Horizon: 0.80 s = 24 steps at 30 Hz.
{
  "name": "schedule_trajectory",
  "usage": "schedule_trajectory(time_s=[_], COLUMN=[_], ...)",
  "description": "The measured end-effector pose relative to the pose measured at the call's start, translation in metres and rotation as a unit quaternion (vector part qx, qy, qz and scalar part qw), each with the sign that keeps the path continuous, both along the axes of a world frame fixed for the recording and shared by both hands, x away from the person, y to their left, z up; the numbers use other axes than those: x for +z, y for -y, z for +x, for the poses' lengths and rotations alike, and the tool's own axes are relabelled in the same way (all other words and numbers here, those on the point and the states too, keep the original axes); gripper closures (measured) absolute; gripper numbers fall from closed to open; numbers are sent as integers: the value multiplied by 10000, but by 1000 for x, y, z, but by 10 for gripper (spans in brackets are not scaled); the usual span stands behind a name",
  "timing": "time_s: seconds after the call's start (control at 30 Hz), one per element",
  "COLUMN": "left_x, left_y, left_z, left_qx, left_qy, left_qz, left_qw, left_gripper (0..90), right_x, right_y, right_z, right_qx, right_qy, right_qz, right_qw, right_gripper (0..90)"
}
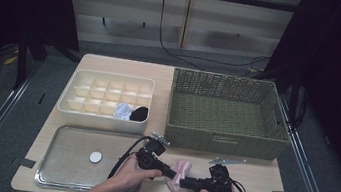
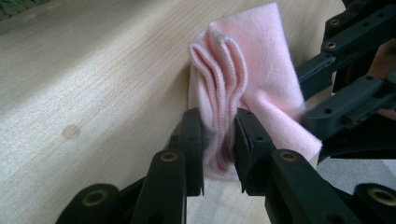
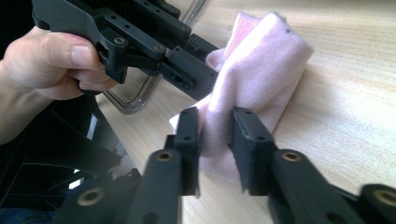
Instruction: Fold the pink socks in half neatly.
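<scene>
While clamping pink cloth (image 1: pixel 179 174): both grippers level.

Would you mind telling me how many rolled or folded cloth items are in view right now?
3. A pink cloth lies on the table, pinched by both grippers. A white one and a black one sit in neighbouring compartments of the divided box. Others may be hidden.

Pink cloth (image 2: pixel 261 79), black gripper (image 2: pixel 218 140), green basket (image 1: pixel 222 143)

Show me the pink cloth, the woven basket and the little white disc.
pink cloth (image 2: pixel 261 70): left gripper view, its flat folded face.
woven basket (image 1: pixel 225 143): high view, its front wall.
white disc (image 1: pixel 95 156): high view, its middle.
</scene>
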State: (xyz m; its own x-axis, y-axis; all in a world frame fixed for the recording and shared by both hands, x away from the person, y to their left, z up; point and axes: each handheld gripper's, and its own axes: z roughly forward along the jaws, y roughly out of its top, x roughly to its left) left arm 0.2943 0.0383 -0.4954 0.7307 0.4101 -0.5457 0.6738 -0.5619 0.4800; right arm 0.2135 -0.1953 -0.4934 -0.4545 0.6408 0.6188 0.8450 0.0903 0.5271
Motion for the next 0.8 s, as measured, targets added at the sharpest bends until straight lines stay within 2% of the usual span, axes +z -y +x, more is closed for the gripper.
schedule_trajectory(time_s=[0.07, 0.2, 0.33, 0.43, 0.47, 0.53, 0.6, 0.8], left_x=[0, 1, 3, 3, 4, 6, 6, 0], left_y=[0, 0, 0, -3, -6, -11, -14, -15], left_z=[-1, -3, -5, -4, -1, 1, 4, 7], left_qx=[-6, 12, -217, -218, -309, -187, -132, -106], left_qy=[52, 7, 91, -84, -83, -94, -160, -229], left_qz=[10, 18, 59, -69, -69, -161, -311, -260], left_qw=[10000, 10000, 9997, 9997, 9995, 9997, 9993, 9993], left_gripper=[746, 740, 705, 631, 618, 610, 636, 751], right_x=[1, 5, 8, 9, 9, 8, 8, 8], right_y=[0, 1, 2, 3, 3, 4, 4, 4], right_z=[1, 5, 10, 11, 10, 10, 10, 11], right_qx=[-34, -106, -145, -98, -86, -65, -55, -56], right_qy=[70, 143, 214, 233, 233, 227, 225, 226], right_qz=[-37, -35, -28, -37, -70, -102, -116, -158], right_qw=[10000, 9998, 9997, 9997, 9997, 9997, 9997, 9996], right_gripper=[832, 846, 846, 845, 846, 846, 846, 844])
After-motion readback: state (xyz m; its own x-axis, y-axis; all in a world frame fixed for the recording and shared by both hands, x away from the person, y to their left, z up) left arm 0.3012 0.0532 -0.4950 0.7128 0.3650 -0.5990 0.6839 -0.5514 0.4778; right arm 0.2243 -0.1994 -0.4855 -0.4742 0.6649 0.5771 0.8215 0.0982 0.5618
